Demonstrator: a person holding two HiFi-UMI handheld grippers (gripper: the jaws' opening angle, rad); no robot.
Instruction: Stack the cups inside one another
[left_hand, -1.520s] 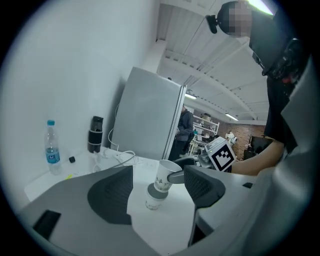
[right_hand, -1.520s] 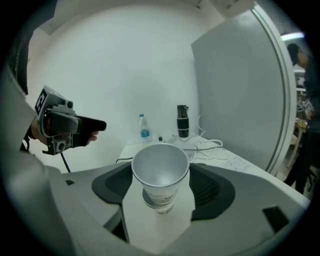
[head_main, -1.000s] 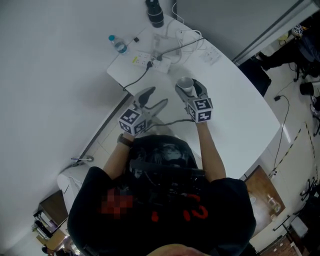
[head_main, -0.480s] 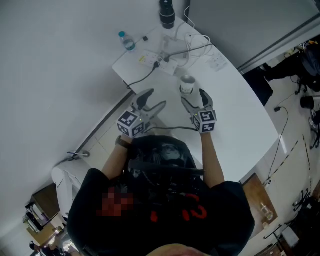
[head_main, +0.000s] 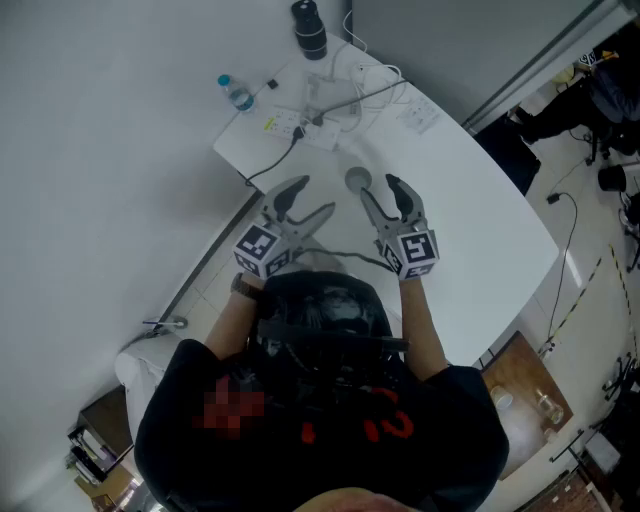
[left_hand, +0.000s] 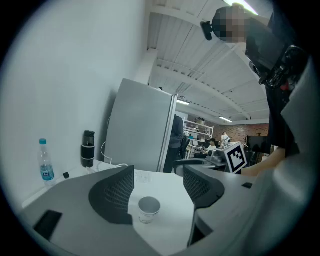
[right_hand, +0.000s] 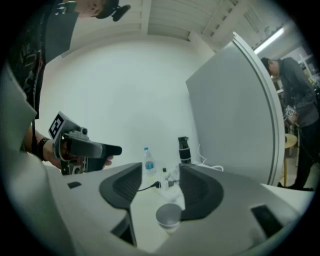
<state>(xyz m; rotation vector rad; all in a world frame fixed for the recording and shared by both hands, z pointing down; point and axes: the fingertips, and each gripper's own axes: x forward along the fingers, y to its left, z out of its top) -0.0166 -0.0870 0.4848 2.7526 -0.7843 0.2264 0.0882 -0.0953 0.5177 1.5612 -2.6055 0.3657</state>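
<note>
A white paper cup (head_main: 357, 180) stands upright on the white table (head_main: 470, 210), free of both grippers. My right gripper (head_main: 379, 190) hovers just short of it; its jaws are closing with nothing between the pads. In the right gripper view the cup (right_hand: 168, 216) sits low, ahead of the jaws. My left gripper (head_main: 309, 199) is open and empty to the cup's left. In the left gripper view the cup (left_hand: 148, 209) shows beyond the fingers (left_hand: 112, 192). I cannot tell whether the cup holds another one.
A water bottle (head_main: 237, 92), a black flask (head_main: 309, 28), a power strip with cables (head_main: 305, 118) and a sheet of paper (head_main: 418, 115) lie at the table's far end. A grey partition (left_hand: 137, 130) stands behind. The table's left edge runs close to the left gripper.
The right gripper held the cup a second ago; it set it on the table, let go and drew back. The left gripper stayed almost where it was.
</note>
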